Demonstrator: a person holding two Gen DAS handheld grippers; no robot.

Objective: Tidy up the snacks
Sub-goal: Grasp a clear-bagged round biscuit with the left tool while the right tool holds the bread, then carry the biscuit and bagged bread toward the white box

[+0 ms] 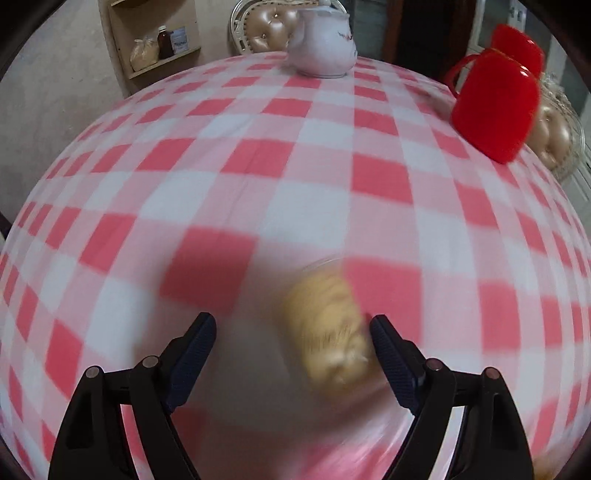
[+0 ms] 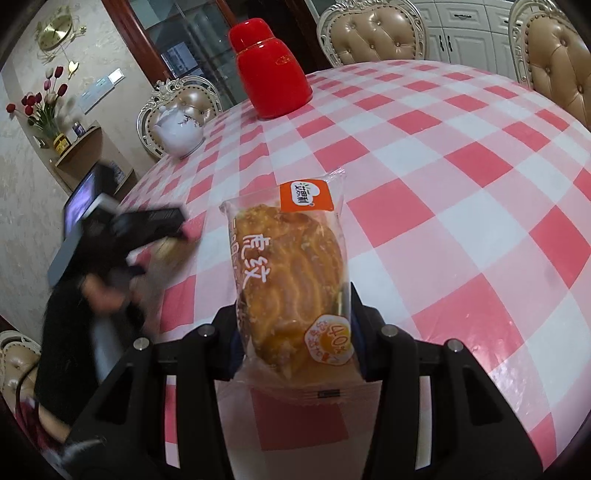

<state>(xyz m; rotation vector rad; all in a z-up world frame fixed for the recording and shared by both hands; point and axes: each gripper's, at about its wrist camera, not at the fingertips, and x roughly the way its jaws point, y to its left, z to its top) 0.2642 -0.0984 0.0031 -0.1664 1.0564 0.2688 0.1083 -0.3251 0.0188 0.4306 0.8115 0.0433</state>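
My right gripper (image 2: 293,306) is shut on a clear-wrapped orange pastry (image 2: 291,266) with an orange label, held above the checked tablecloth (image 2: 461,192). My left gripper (image 1: 293,325) is open over the cloth; a blurred yellow snack in a clear wrapper (image 1: 328,328) lies between its fingers, close to the right finger (image 1: 391,354). In the right wrist view the left gripper (image 2: 159,221) shows blurred at the left, with a hand behind it.
A red jug (image 1: 495,107) (image 2: 271,70) and a white teapot (image 1: 321,48) (image 2: 179,133) stand at the far side of the table. Padded chairs (image 2: 373,33) ring the table. A wall shelf (image 1: 159,44) holds jars.
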